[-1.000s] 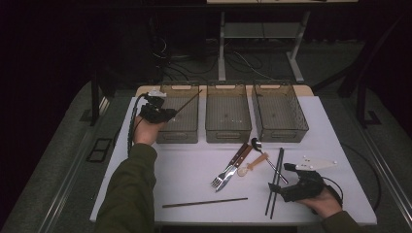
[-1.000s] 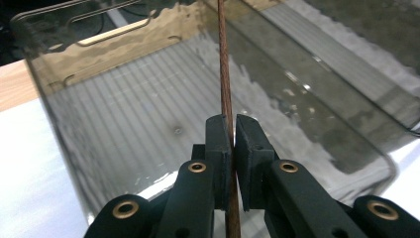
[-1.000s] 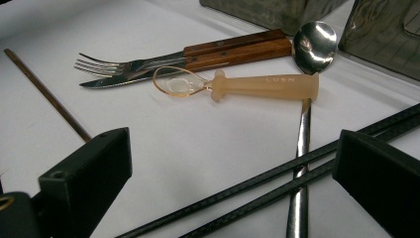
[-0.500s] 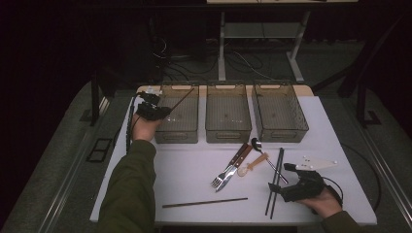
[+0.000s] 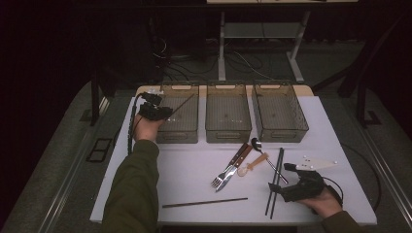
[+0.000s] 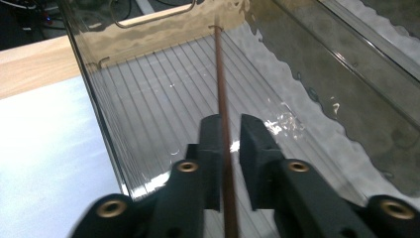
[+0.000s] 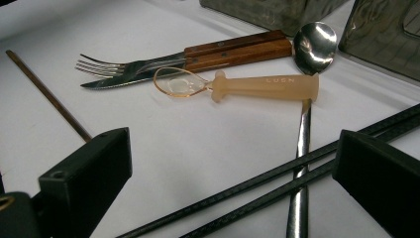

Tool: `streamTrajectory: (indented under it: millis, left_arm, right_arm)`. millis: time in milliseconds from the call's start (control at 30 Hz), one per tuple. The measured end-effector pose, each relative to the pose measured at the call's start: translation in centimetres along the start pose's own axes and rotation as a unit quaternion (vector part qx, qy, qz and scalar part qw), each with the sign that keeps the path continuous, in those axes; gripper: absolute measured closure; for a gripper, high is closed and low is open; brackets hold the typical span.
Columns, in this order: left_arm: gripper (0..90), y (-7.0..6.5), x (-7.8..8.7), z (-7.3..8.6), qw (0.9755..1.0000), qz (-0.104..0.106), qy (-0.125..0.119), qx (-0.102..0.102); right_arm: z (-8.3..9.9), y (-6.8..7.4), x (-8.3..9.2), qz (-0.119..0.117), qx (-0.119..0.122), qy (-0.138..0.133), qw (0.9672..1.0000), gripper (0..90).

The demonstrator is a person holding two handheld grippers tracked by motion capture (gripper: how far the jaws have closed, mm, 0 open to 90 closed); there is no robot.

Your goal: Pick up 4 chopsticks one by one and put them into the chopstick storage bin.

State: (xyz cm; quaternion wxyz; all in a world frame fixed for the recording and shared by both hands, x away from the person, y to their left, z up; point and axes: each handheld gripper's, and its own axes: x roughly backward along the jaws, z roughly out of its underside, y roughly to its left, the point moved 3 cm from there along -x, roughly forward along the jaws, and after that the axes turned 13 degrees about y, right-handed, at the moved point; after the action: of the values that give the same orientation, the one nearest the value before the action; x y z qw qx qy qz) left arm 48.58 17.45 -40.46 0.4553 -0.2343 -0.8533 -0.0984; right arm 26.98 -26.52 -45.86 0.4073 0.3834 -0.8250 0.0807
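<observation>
My left gripper is shut on a thin brown chopstick, whose free end slants into the left clear bin. A second brown chopstick lies near the table's front edge. My right gripper stands open low over a pair of black chopsticks, one jaw on each side of them, touching neither.
A middle bin and a right bin stand beside the left one. Between the bins and my right gripper lie a wood-handled fork, a knife, a metal spoon and a small orange spoon.
My left gripper has shifted slightly at the left bin's near corner, still gripping the brown chopstick. The right gripper has stayed put.
</observation>
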Motion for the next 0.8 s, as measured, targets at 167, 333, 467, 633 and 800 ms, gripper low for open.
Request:
streamTrajectory:
  millis: [167,333,467,633,800]
  left_arm:
    - [70.7,-0.4,0.5,-0.1,0.9998,0.007,-0.009,-0.015]
    - [60.3,-1.4,1.1,0.2,0.9987,0.024,-0.003,-0.044]
    - [55.5,-2.4,2.0,0.4,0.9971,0.041,-0.020,-0.062]
    - [47.4,-4.1,3.2,1.0,0.9937,0.060,-0.030,-0.089]
    - [42.3,-5.8,4.3,2.0,0.9894,0.077,-0.034,-0.118]
  right_arm:
    - [0.0,0.0,0.0,0.000,0.000,0.000,1.0000,1.6]
    - [0.0,0.0,0.0,0.000,-0.001,0.001,1.0000,1.6]
    - [0.0,0.0,0.0,0.000,0.000,0.002,1.0000,1.6]
    - [0.0,0.0,0.0,0.000,-0.002,0.002,1.0000,1.6]
    - [0.0,0.0,0.0,0.000,-0.002,0.002,1.0000,1.6]
